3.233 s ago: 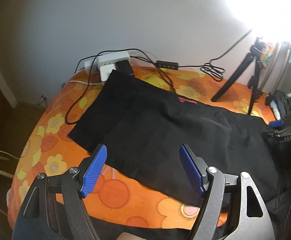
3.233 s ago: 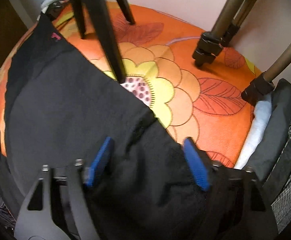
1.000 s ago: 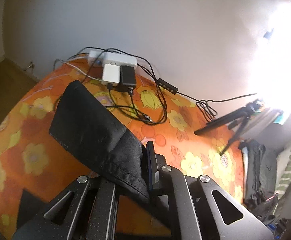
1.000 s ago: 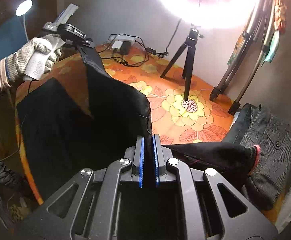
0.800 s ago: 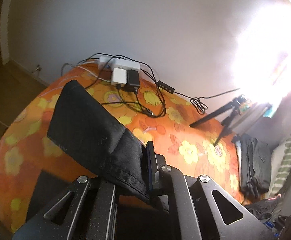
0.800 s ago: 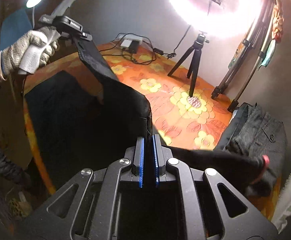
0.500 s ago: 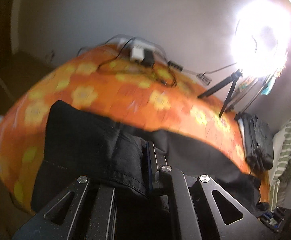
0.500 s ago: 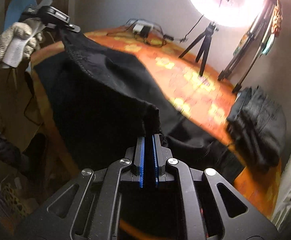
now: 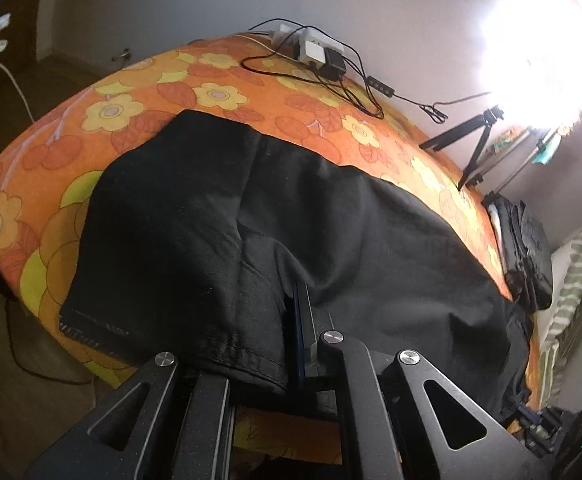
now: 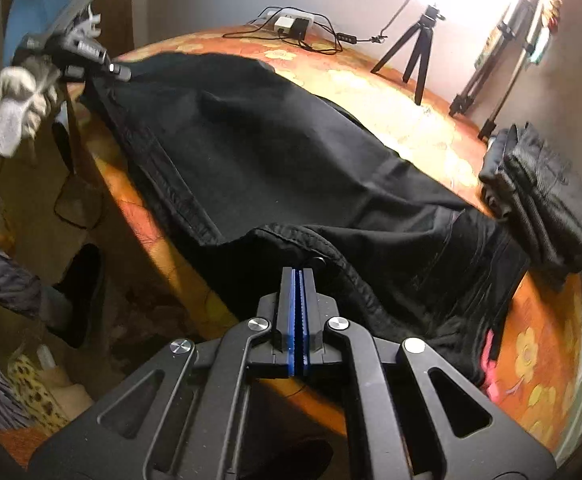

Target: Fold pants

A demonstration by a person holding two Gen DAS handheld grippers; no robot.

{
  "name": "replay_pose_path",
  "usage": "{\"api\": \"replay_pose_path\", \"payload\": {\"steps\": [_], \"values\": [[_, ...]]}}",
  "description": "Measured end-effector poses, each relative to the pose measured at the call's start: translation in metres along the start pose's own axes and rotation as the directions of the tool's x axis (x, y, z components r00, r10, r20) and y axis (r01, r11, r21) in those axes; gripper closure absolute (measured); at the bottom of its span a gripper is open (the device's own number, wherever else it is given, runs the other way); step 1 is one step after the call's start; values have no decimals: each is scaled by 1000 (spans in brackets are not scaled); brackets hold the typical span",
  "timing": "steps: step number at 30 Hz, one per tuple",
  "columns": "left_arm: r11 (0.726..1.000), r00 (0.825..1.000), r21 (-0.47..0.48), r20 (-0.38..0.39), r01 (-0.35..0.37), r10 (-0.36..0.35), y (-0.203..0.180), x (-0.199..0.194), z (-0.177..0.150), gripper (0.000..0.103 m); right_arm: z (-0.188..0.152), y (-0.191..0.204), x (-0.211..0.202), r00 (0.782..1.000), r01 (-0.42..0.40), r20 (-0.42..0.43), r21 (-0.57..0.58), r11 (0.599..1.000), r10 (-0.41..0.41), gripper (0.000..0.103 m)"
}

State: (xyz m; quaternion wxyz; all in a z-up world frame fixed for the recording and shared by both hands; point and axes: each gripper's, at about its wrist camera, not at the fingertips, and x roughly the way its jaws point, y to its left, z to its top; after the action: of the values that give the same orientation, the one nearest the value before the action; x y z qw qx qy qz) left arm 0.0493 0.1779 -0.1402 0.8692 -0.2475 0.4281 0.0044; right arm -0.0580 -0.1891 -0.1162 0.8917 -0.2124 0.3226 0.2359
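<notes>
Pants (image 10: 291, 152) lie spread lengthwise over the orange flowered bedspread (image 9: 131, 104), black cloth running from the hem end near the left gripper (image 9: 291, 344) to the waistband end near the right gripper (image 10: 295, 312). Each gripper pinches one end, which looks like the way to keep the garment taut and its edges lined up while it is laid flat. The left gripper's jaws are closed tight on a bunched fold of the leg hem, cloth draped over one finger so that only the blue pad of the other shows. The right gripper's jaws are pressed together, blue pads meeting, with the waistband edge and its snap button just in front of the tips; it seems to grip that edge, though the pinched cloth itself is hidden. In the right wrist view, the gloved left hand (image 10: 11, 116) holds its gripper at the far end of the pants. Beyond the pants sit a power strip (image 9: 315, 46) with cables and a small tripod (image 10: 419, 52); a folded dark garment (image 10: 539, 196) rests beside the waistband end, probably a finished piece.
</notes>
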Motion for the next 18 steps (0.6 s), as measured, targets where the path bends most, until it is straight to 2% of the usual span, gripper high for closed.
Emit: {"api": "replay_pose_path", "payload": {"steps": [3, 5, 6, 7, 10, 12, 15, 18], "values": [[999, 1000, 39, 1, -22, 22, 0, -2, -5, 96, -4, -19, -15, 999, -19, 49, 94, 995, 14, 100], [999, 999, 39, -10, -35, 35, 3, -2, -9, 92, -6, -40, -26, 997, -21, 82, 173, 985, 7, 99], [999, 999, 38, -14, -38, 38, 5, -2, -10, 87, -8, -54, -32, 995, -21, 101, 223, 975, -2, 97], [998, 999, 40, -19, -45, 46, 7, -3, -12, 80, -10, -70, -37, 993, -14, 116, 278, 960, -19, 92], [994, 997, 73, -2, -82, 83, 10, -12, -16, 69, -18, -111, -47, 989, -4, 138, 407, 913, -57, 75], [992, 995, 74, 11, -101, 100, 14, -19, -18, 63, -26, -143, -52, 986, 0, 143, 501, 865, -83, 70], [991, 993, 67, 40, -115, 113, 18, -31, -16, 63, -35, -171, -51, 985, 49, 109, 565, 824, -133, 70], [989, 990, 81, 73, -126, 120, 16, -42, -17, 63, -43, -184, -44, 991, 20, 90, 611, 791, -95, 63]]}}
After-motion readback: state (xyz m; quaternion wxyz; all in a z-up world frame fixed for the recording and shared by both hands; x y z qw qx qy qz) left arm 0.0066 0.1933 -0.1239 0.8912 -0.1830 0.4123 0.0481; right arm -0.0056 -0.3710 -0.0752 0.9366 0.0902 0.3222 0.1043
